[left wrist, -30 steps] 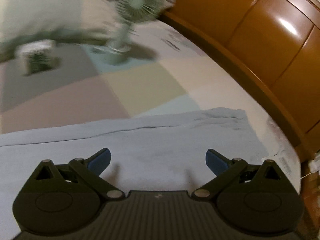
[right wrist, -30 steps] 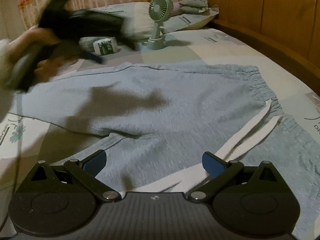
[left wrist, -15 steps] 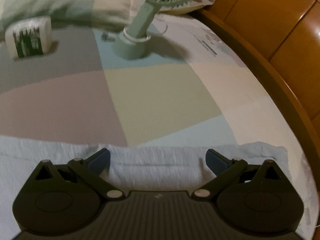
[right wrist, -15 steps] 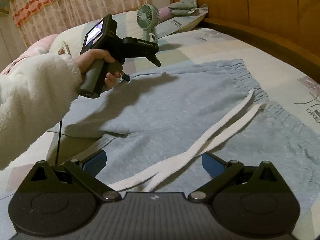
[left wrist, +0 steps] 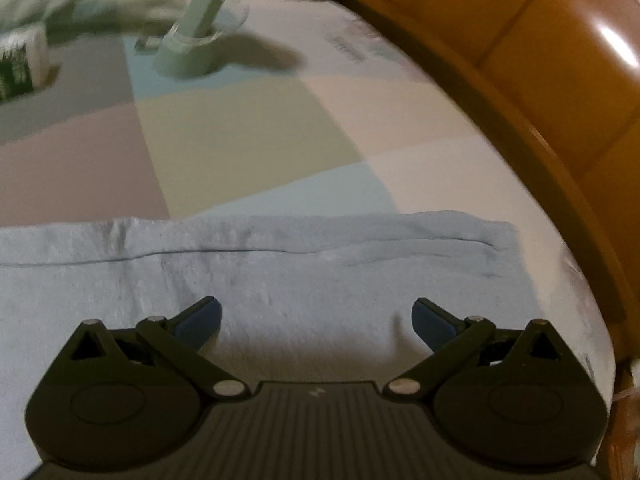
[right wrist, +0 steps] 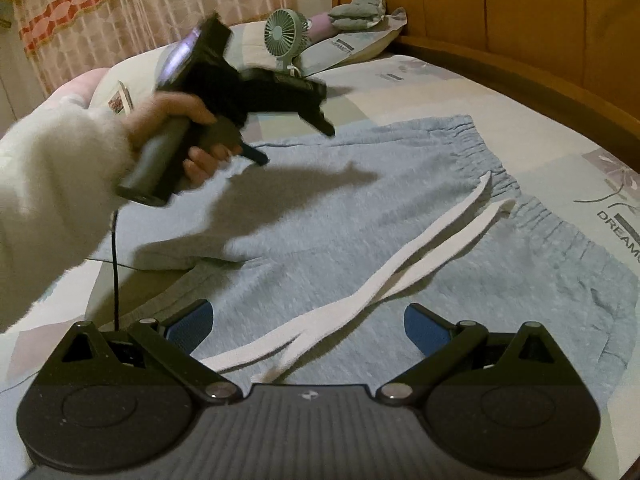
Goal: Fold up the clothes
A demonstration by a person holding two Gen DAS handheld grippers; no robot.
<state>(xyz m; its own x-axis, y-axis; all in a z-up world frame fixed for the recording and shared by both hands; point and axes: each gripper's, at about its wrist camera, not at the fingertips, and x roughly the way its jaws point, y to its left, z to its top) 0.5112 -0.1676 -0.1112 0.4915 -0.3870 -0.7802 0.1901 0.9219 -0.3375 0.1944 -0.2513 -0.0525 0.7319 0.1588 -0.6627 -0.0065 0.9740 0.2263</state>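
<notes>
Clearly, in the left wrist view the left hand-held gripper (left wrist: 316, 314) is released above the light blue sweatpants (left wrist: 280, 276) lying flat on the bed (left wrist: 248, 140); a blurred green fan (left wrist: 192, 48) stands behind, cut off at top. In the right wrist view the right hand-held gripper (right wrist: 306, 326) is released above the white drawstring (right wrist: 384, 276); a hand (right wrist: 172, 128) partly hides the pillows.

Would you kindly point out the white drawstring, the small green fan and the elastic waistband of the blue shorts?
white drawstring (right wrist: 404, 264): right wrist view, midway along one strand.
small green fan (right wrist: 283, 36): right wrist view, centre of its round grille.
elastic waistband (right wrist: 486, 160): right wrist view, gathered band of the shorts.
</notes>
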